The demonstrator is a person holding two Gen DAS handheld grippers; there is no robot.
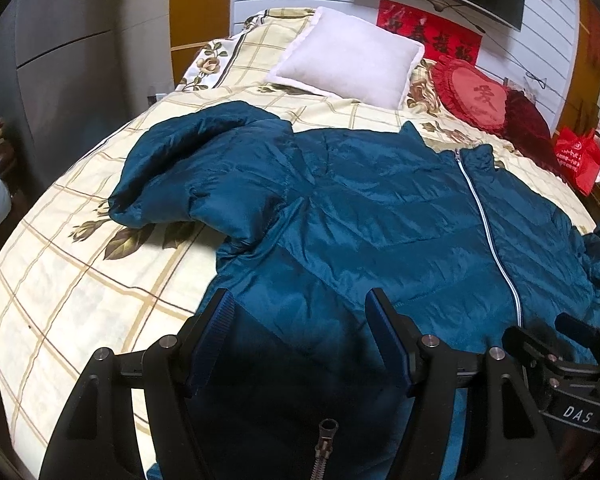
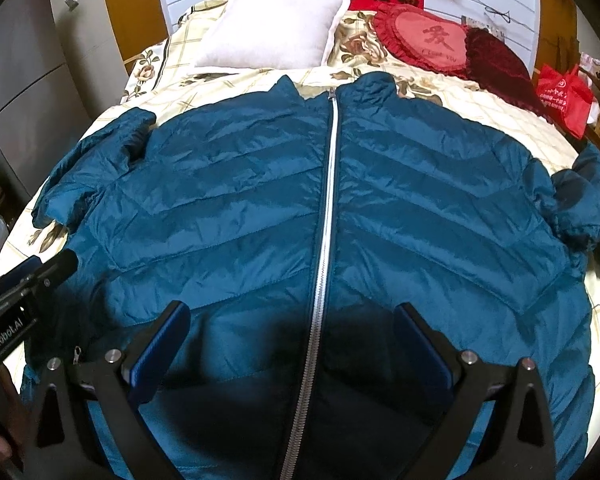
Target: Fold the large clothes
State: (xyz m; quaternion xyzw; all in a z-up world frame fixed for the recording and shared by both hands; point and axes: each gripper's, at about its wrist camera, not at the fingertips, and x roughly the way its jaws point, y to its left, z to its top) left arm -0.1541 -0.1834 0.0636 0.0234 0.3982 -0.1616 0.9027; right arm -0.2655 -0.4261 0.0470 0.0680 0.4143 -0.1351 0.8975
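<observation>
A teal quilted puffer jacket [image 2: 260, 208] lies front up on the bed, zipped with a silver zipper [image 2: 326, 220], collar toward the pillows. It also shows in the left wrist view [image 1: 380, 216]. Its left sleeve [image 1: 188, 176] is bunched beside the body; the right sleeve [image 2: 592, 200] hangs toward the bed's right side. My left gripper [image 1: 300, 300] is open above the jacket's lower left hem, holding nothing. My right gripper [image 2: 294, 312] is open above the lower zipper, holding nothing. Each gripper shows at the edge of the other's view.
The bed has a cream plaid floral sheet [image 1: 80, 280]. A white pillow [image 2: 272, 28], a red heart cushion [image 2: 424, 40] and a dark red cushion [image 2: 496, 64] lie at its head. A red bag [image 2: 564, 96] stands at the right. A grey cabinet [image 1: 60, 60] stands left.
</observation>
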